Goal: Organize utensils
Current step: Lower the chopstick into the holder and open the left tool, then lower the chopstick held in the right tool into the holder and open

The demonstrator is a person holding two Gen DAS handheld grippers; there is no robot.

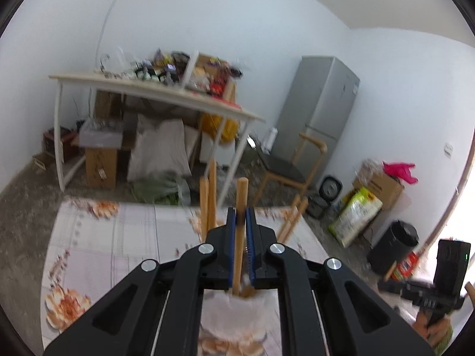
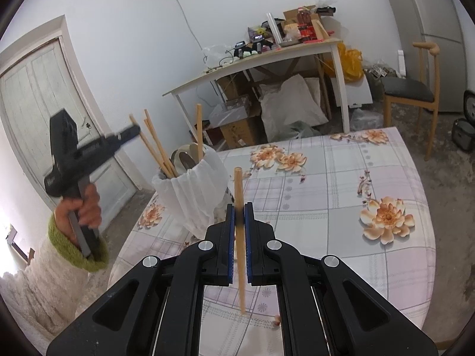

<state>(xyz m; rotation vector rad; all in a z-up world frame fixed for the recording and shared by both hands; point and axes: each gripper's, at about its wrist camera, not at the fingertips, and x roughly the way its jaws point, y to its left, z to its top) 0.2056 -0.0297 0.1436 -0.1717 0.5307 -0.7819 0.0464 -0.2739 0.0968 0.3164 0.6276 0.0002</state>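
Observation:
My left gripper (image 1: 241,212) is shut on a wooden chopstick (image 1: 241,190) that stands nearly upright. Its lower end reaches into the white pleated utensil holder (image 1: 234,311) just below the jaws. Other chopsticks (image 1: 207,195) lean out of that holder. In the right wrist view the holder (image 2: 193,195) stands at the table's left edge with several chopsticks (image 2: 154,145) and spoons inside. The left gripper (image 2: 130,132) hovers blurred above it, in a hand with a green cuff. My right gripper (image 2: 239,207) is shut on another chopstick (image 2: 238,184), held upright over the floral tablecloth (image 2: 341,178), right of the holder.
A cluttered white desk (image 2: 267,59) with boxes and sacks under it stands against the far wall. A wooden chair (image 2: 415,89) and a grey fridge (image 1: 320,103) lie beyond the table. A black bin (image 1: 394,246) and bags sit on the floor to the right, a door (image 2: 44,103) to the left.

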